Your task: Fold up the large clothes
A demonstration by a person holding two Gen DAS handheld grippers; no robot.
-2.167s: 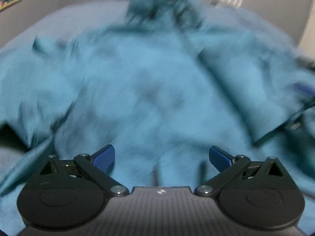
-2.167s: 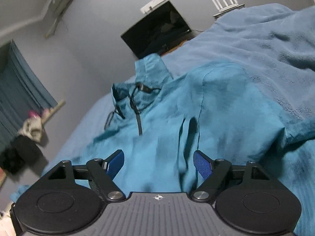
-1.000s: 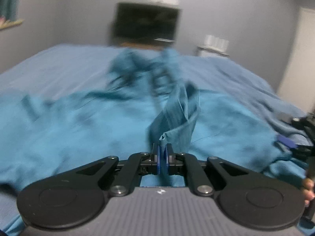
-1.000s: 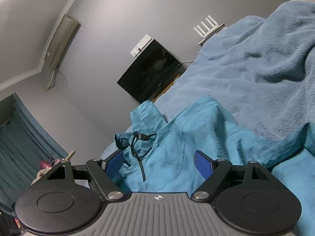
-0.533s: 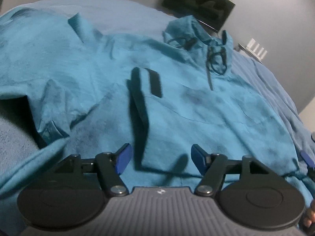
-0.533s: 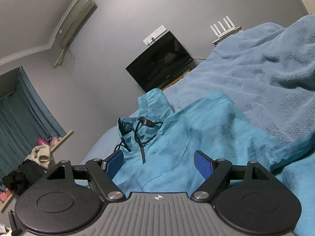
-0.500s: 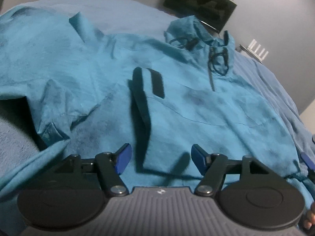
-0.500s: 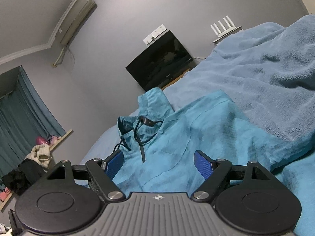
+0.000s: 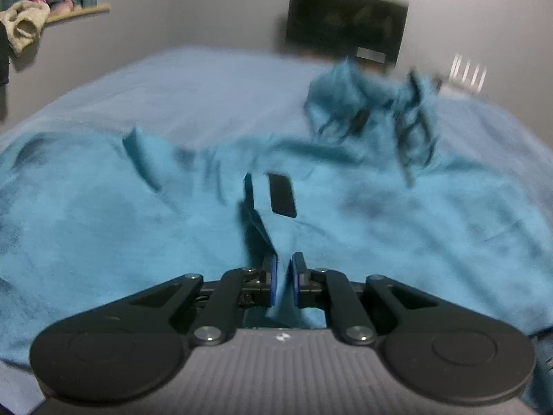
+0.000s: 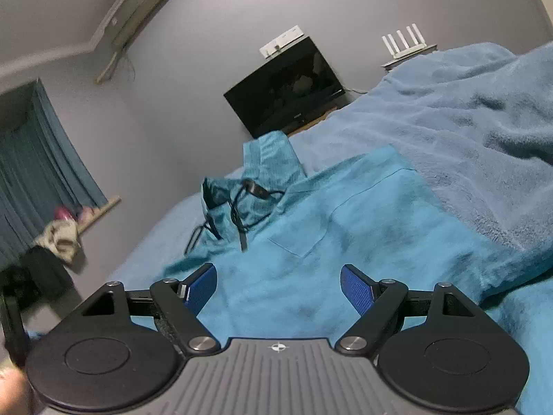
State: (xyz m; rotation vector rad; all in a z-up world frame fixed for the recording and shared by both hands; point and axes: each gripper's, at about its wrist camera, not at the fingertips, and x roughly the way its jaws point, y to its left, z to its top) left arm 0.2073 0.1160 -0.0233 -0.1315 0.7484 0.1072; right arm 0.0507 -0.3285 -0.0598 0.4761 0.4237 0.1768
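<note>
A large teal hooded jacket lies spread on the bed, hood with dark drawstrings at the far end. My left gripper is shut on a raised fold of the jacket's front near the hem. In the right wrist view the jacket shows with its hood and a chest pocket. My right gripper is open and empty, low over the jacket's right side.
A light blue fleece blanket covers the bed. A black TV and a white router stand at the far wall. A curtain and a shelf with clothes are on the left.
My left gripper has closed on a fold of the jacket and dropped lower toward the fabric. My right gripper stays open and has tilted slightly.
</note>
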